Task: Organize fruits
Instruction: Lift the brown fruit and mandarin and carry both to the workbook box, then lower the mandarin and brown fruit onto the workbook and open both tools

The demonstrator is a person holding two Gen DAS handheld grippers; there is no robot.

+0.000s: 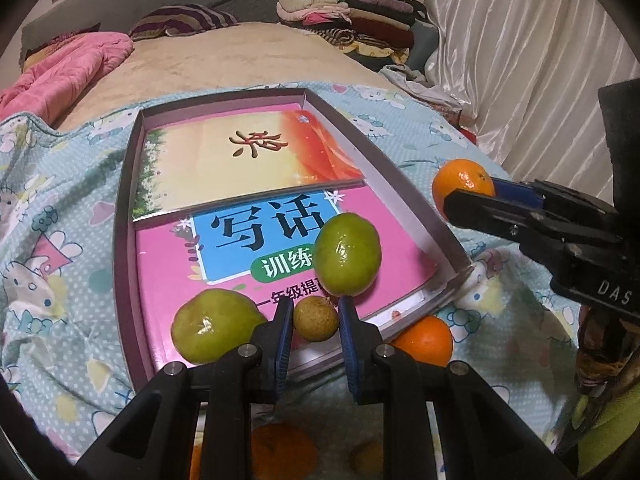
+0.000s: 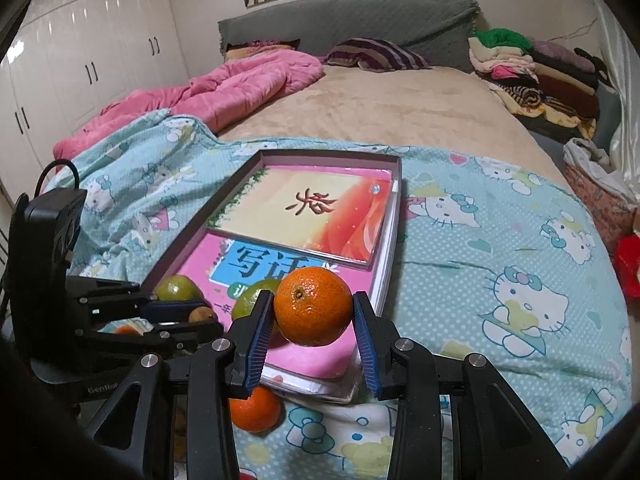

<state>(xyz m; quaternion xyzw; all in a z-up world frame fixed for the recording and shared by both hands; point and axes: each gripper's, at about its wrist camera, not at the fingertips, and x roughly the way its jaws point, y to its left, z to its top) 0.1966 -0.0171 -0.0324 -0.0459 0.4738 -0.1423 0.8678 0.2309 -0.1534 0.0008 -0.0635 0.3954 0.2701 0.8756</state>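
My left gripper point(image 1: 314, 312) is shut on a small yellow-brown round fruit point(image 1: 316, 319), held just above the pink book point(image 1: 168, 264) in the shallow box point(image 1: 124, 216). Two green fruits point(image 1: 347, 254) point(image 1: 214, 326) lie on that book. My right gripper point(image 2: 314, 308) is shut on an orange point(image 2: 313, 306), held in the air over the box's near right corner. In the left wrist view this orange point(image 1: 460, 182) and the right gripper point(image 1: 470, 196) are right of the box. The left gripper point(image 2: 188, 314) is at the left in the right wrist view.
Another orange point(image 1: 426, 340) point(image 2: 256, 408) lies on the Hello Kitty blanket point(image 2: 500, 248) beside the box's near corner. More fruits point(image 1: 284, 448) lie on the blanket under my left gripper. A second book point(image 1: 248, 160) fills the box's far half. A pink quilt point(image 2: 208, 92) and folded clothes point(image 2: 532, 68) lie farther back.
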